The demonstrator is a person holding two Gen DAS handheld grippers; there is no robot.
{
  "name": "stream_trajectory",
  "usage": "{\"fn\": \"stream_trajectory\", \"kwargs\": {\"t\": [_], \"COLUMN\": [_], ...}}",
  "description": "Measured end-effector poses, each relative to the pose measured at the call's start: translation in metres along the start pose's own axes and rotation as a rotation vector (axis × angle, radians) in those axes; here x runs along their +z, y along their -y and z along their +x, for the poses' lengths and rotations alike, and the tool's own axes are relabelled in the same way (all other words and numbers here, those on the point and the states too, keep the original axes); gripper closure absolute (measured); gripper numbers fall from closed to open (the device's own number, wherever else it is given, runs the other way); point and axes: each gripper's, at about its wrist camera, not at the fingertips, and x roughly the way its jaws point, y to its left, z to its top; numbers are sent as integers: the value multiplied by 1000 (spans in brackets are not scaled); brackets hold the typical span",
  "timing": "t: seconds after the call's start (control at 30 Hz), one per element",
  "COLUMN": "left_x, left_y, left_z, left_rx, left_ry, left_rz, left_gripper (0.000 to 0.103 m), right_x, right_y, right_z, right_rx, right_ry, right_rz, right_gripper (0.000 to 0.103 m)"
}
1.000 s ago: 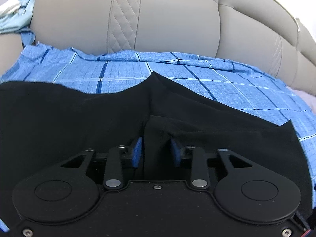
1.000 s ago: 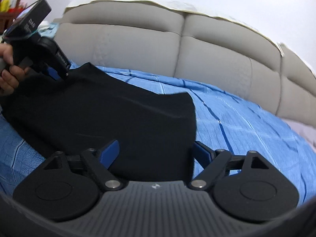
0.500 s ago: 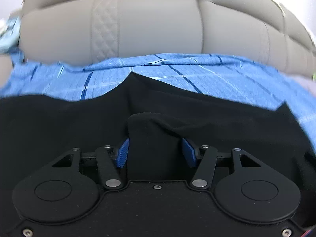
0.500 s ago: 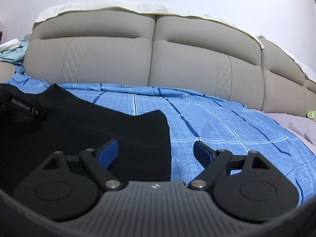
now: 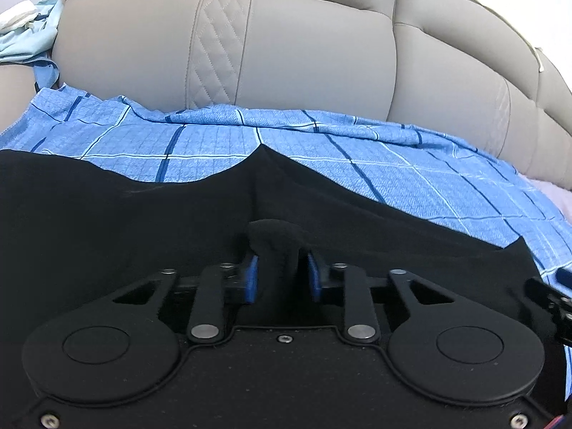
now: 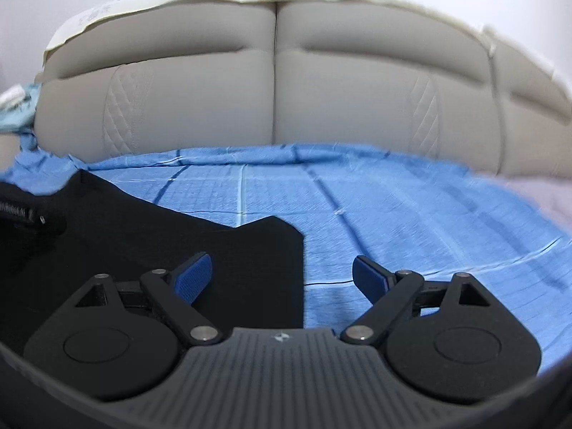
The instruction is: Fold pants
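Observation:
Black pants (image 5: 143,221) lie spread on a blue checked sheet (image 5: 393,164). My left gripper (image 5: 280,275) is low over them near the crotch point. Its jaws are closing, and a raised fold of the black cloth is bunched and pinched between the blue pads (image 5: 252,279). In the right wrist view the pants (image 6: 250,250) end in a straight edge and corner. My right gripper (image 6: 282,262) hangs open astride that edge, one pad over black cloth and the other over the sheet, with nothing gripped. Its tip shows at the left wrist view's right edge (image 5: 550,296).
A padded beige headboard (image 5: 286,53) closes off the far side of the bed. A light blue cloth (image 5: 25,39) is bundled at the far left beside it. Pale bedding (image 6: 536,193) shows past the sheet on the right. The left gripper's body (image 6: 28,214) sits at the right wrist view's left edge.
The left jaws spread wider, then narrowed onto a raised fold of the pants. The right gripper slid rightward along the pants to their right edge and levelled out.

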Motion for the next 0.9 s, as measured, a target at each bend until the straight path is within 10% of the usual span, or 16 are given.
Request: {"fn": "stream_trajectory", "kwargs": {"t": [0.1, 0.2, 0.27, 0.43, 0.63, 0.83, 0.9], "left_x": [6, 8, 7, 20, 40, 14, 7], "left_y": [2, 2, 3, 14, 28, 6, -6], "left_z": [5, 6, 5, 9, 29, 2, -20], "left_rx": [1, 2, 1, 11, 78, 125, 115], "left_ry": [0, 8, 24, 53, 29, 13, 38], "left_rz": [-6, -11, 1, 82, 163, 101, 57], "left_gripper": [81, 84, 86, 91, 89, 64, 57], "right_x": [8, 11, 13, 18, 32, 9, 6], "right_y": [20, 44, 52, 54, 55, 46, 38], "right_z": [27, 49, 50, 42, 57, 39, 23], "right_rx": [85, 149, 180, 190, 140, 56, 53], "right_ry": [-72, -100, -123, -94, -85, -68, -30], "right_rz": [97, 254, 295, 265, 267, 180, 136], "right_gripper": [16, 36, 67, 91, 88, 17, 15]}}
